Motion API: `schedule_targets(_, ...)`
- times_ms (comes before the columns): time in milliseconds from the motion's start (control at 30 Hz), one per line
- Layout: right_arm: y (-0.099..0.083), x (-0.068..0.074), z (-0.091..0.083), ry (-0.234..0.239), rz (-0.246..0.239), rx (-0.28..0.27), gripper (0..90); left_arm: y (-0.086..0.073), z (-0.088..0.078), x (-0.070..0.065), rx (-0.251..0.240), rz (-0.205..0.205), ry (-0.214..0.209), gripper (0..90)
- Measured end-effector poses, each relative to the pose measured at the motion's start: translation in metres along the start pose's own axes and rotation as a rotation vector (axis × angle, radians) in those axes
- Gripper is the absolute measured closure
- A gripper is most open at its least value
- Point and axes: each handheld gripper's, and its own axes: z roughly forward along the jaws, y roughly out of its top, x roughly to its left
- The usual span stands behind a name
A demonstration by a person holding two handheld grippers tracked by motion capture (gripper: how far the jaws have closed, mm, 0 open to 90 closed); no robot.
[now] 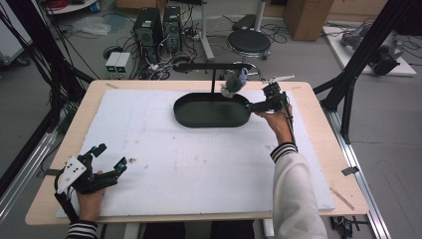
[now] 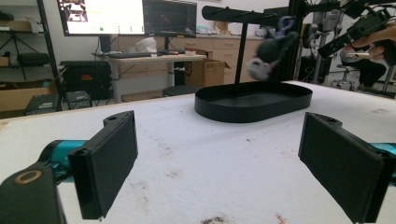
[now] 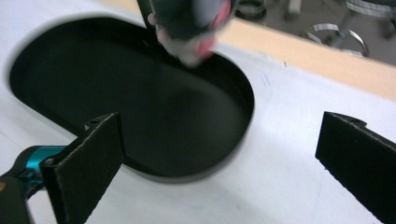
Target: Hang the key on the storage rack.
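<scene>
Grey plush toy [image 1: 234,83] hangs upright from rack bar [image 1: 211,66], above tray [image 1: 211,110].

Black oval tray [image 1: 211,117], grey plush toy [image 1: 234,83], white table cover [image 1: 149,144], black-and-white striped cuffs [image 1: 283,149].

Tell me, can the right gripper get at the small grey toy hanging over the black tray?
Probably yes: the right gripper is open beside the black tray, and nothing stands between it and the grey toy.

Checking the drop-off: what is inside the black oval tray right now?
The black oval tray looks bare inside. A grey fuzzy toy hangs from the stand's bar above its right end, blurred and covering part of the far rim.
</scene>
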Motion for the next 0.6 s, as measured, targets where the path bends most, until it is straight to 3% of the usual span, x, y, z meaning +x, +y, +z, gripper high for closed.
schedule_targets(133,-0.007,0.002,-0.017,0.076,-0.027,-0.075,0.4,0.000,0.000,0.000,0.002,-0.001,-0.001,12.2)
schedule_targets(333,-0.034,0.002,-0.055,0.170,-0.077,-0.221,0.4,0.000,0.001,0.000,0.009,0.000,-0.001,12.2)
schedule_targets(400,-0.056,0.004,-0.074,0.188,-0.107,-0.297,0.4,0.000,0.001,0.000,0.010,-0.001,-0.002,12.2)
schedule_targets(433,-0.056,0.004,-0.074,0.188,-0.107,-0.297,0.4,0.000,0.001,0.000,0.008,-0.001,-0.001,12.2)
schedule_targets(467,-0.064,0.004,-0.079,0.192,-0.111,-0.323,0.4,0.000,0.001,0.000,0.008,0.000,-0.001,12.2)
schedule_targets(533,-0.078,0.005,-0.088,0.192,-0.114,-0.321,0.4,0.000,0.001,0.000,0.010,0.003,-0.001,12.2)
schedule_targets(567,-0.089,0.006,-0.094,0.199,-0.132,-0.382,0.4,0.000,0.001,0.000,0.008,0.001,-0.001,12.2)
schedule_targets(600,-0.095,0.006,-0.097,0.205,-0.133,-0.404,0.4,0.000,0.001,-0.001,0.008,0.002,0.000,12.2)
